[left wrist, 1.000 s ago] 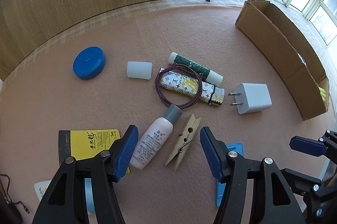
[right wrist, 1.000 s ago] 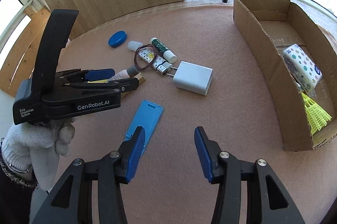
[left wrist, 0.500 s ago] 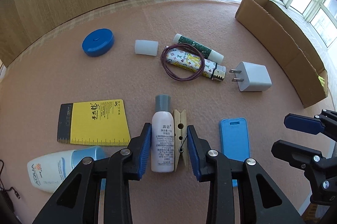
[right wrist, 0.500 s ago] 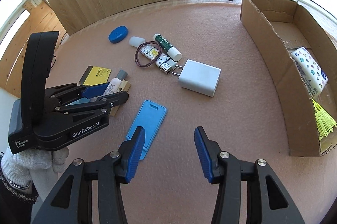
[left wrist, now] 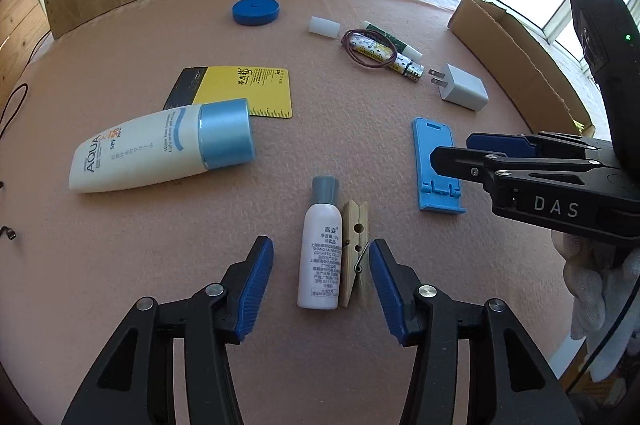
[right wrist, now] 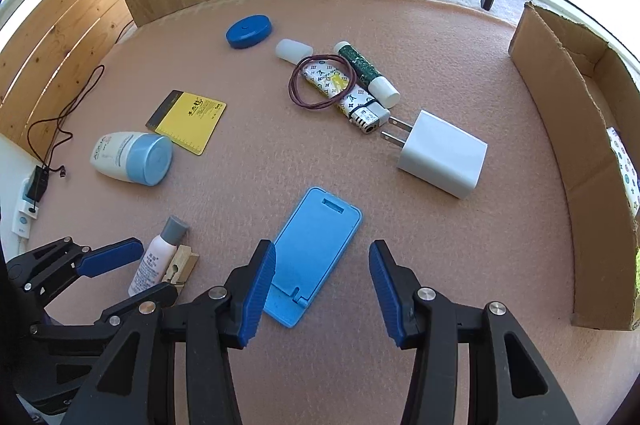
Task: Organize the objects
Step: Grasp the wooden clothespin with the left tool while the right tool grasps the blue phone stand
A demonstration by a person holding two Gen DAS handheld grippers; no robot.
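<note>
A small white bottle [left wrist: 322,257] with a grey cap and a wooden clothespin [left wrist: 354,249] lie side by side on the pink mat. They sit between the fingers of my left gripper [left wrist: 320,243], whose jaws are opening; the pads do not press on them. A flat blue phone stand [right wrist: 320,233] lies under my right gripper [right wrist: 321,245], which is open, its near end between the fingers. In the right wrist view the left gripper [right wrist: 120,265] shows at the lower left.
A cardboard box [right wrist: 560,105] stands on the right. On the mat lie a white charger [right wrist: 444,157], a patterned lighter [right wrist: 340,93] with a hair band, a green stick [right wrist: 362,67], a white cap [right wrist: 294,49], a blue lid [right wrist: 248,31], a yellow card [left wrist: 248,85] and a sunscreen tube [left wrist: 160,145].
My left jaws closed on the bottle and clothespin, squaring them together, then spread again as the gripper drew back. My right gripper moved over the blue stand.
</note>
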